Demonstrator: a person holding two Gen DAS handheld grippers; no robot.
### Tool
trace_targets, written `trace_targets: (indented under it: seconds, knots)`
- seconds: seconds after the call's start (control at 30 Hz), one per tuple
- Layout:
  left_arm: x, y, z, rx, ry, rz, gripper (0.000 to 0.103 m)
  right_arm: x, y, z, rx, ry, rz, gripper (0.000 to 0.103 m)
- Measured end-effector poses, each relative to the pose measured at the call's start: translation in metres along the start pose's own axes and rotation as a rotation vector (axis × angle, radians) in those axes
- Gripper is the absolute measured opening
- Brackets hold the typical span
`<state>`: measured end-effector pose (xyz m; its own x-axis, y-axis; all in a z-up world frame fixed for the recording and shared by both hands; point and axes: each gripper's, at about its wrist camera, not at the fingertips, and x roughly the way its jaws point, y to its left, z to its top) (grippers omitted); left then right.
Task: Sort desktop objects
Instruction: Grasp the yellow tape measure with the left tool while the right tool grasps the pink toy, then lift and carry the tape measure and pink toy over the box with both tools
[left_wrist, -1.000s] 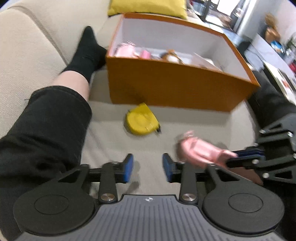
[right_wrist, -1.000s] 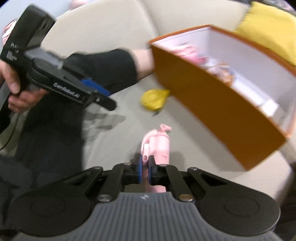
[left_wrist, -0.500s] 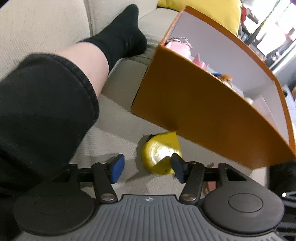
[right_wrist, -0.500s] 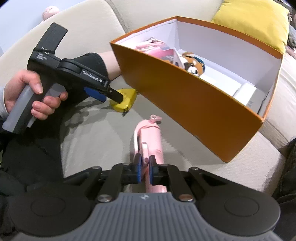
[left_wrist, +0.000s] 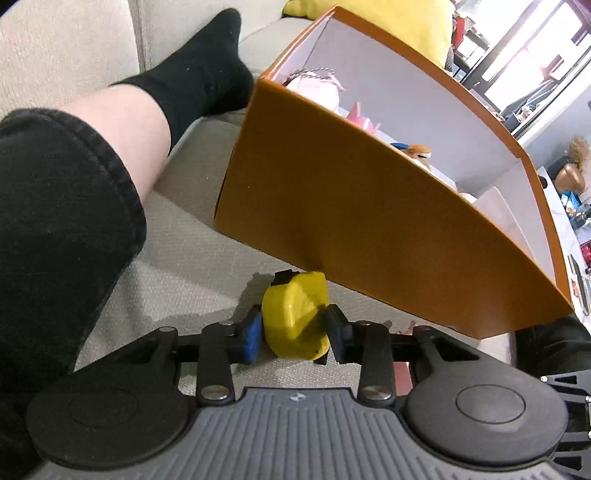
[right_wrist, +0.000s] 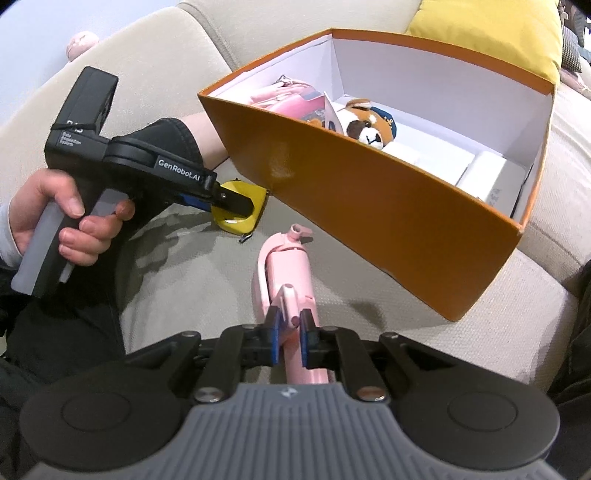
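Note:
My left gripper (left_wrist: 293, 334) is shut on a yellow tape measure (left_wrist: 295, 317) that rests on the beige sofa seat, just in front of the orange box (left_wrist: 369, 229). The same grip shows in the right wrist view, where the left gripper (right_wrist: 221, 201) clamps the tape measure (right_wrist: 251, 199). My right gripper (right_wrist: 288, 332) is shut on a pink stapler-like tool (right_wrist: 288, 266) held low over the seat, pointing at the box (right_wrist: 369, 192). The box holds a plush toy (right_wrist: 369, 125) and pink items (right_wrist: 291, 99).
A person's leg in black trousers (left_wrist: 62, 221) and a black sock (left_wrist: 199, 74) lies left of the box. A yellow cushion (right_wrist: 487, 33) sits behind the box. The sofa backrest (right_wrist: 147, 66) rises at the far left.
My left gripper moved forward to the tape measure and closed on it. My right gripper kept hold of the pink tool and lifted its view toward the box.

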<state>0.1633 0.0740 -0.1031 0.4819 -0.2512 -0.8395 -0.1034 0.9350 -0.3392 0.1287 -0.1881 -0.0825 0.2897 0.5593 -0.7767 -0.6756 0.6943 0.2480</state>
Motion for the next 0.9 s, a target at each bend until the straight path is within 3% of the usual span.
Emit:
trace_targets:
  seconds: [0.2, 0.37, 0.57, 0.9]
  knots:
    - [-0.017, -0.007, -0.004, 0.047, -0.017, -0.012, 0.023, 0.003, 0.000, 0.001, 0.010, -0.006, 0.013, 0.016]
    - [-0.026, -0.010, -0.013, 0.046, -0.014, -0.031, 0.023, 0.011, -0.009, 0.002, 0.060, -0.005, 0.053, 0.017]
    - [-0.034, -0.014, -0.017, 0.048, -0.010, -0.062, 0.023, 0.009, -0.009, 0.000, 0.138, -0.002, 0.105, 0.007]
    - [-0.082, -0.035, -0.016, 0.103, -0.052, -0.157, 0.023, -0.049, 0.018, 0.012, 0.192, -0.071, 0.027, 0.007]
